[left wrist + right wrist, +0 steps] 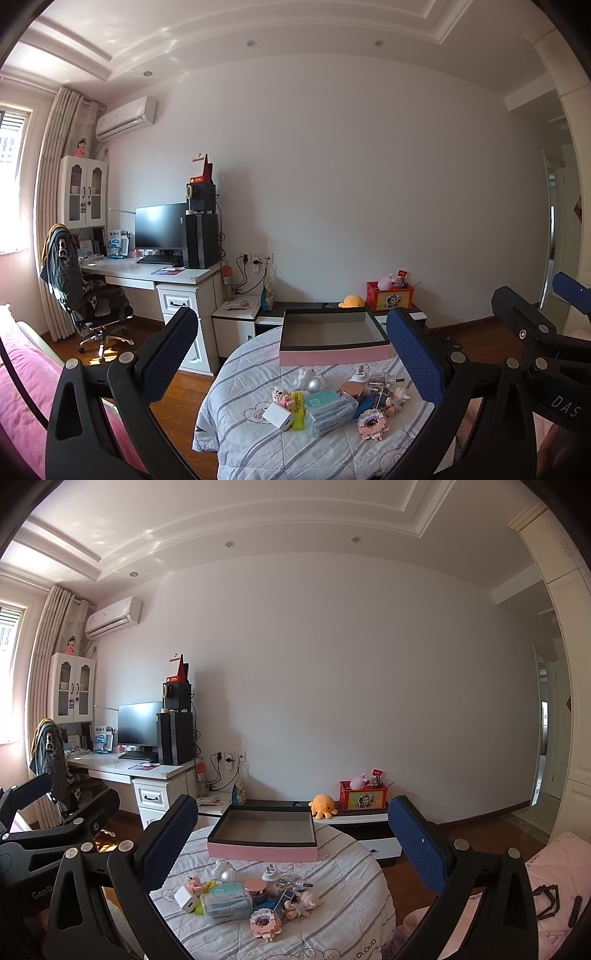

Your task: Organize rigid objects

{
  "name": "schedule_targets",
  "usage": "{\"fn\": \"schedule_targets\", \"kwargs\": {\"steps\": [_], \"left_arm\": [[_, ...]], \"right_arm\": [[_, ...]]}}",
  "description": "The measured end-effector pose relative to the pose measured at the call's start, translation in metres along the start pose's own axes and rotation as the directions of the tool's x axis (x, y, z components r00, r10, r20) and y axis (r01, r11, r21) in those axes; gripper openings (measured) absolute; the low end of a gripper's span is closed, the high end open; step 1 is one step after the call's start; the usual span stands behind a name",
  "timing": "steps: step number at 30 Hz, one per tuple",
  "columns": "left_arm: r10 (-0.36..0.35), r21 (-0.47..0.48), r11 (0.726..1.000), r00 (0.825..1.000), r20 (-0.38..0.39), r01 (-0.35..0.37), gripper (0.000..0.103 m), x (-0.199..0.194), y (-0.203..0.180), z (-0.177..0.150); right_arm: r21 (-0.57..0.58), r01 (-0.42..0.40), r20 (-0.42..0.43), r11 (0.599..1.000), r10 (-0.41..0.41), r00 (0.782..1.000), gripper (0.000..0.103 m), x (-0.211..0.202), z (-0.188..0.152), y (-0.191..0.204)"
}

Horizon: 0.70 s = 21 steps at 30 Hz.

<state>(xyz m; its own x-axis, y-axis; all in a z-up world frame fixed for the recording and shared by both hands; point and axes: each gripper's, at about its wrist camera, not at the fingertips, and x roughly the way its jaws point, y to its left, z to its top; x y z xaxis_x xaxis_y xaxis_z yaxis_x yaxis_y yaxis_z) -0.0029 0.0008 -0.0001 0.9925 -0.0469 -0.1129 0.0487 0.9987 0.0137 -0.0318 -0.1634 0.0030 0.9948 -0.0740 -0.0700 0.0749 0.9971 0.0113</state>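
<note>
Left wrist view: left gripper spread wide, blue ribbed pads empty, held above and short of the round table draped in a grey-striped quilt. Right gripper likewise spread, nothing between its pads. Neither touches anything.

Task things: a heap of small rigid objects on the near part of the quilt, including a white cube charger, a clear rectangular floss-pick box with teal label, a rose-gold lidded jar and a pink brick-built figure. Shallow pink-sided open box with black rim sits just beyond the heap, empty.

Key relation: heap lies ahead and below both grippers, box farther along the same line. Floss-pick box's long axis runs roughly crosswise. Judgement: charger lies nearer the left gripper, figure nearer the right.
</note>
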Motion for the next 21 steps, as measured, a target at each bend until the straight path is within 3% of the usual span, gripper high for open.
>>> {"fn": "schedule_targets", "kwargs": {"steps": [21], "left_arm": [[0.000,-0.003,1.000,1.000,-0.003,0.000,0.103,-0.0006,0.0010,-0.0006]], "right_arm": [[-0.003,-0.006,-0.004,1.000,0.006,1.000,0.103,0.0005,0.0016,0.0014]]}}
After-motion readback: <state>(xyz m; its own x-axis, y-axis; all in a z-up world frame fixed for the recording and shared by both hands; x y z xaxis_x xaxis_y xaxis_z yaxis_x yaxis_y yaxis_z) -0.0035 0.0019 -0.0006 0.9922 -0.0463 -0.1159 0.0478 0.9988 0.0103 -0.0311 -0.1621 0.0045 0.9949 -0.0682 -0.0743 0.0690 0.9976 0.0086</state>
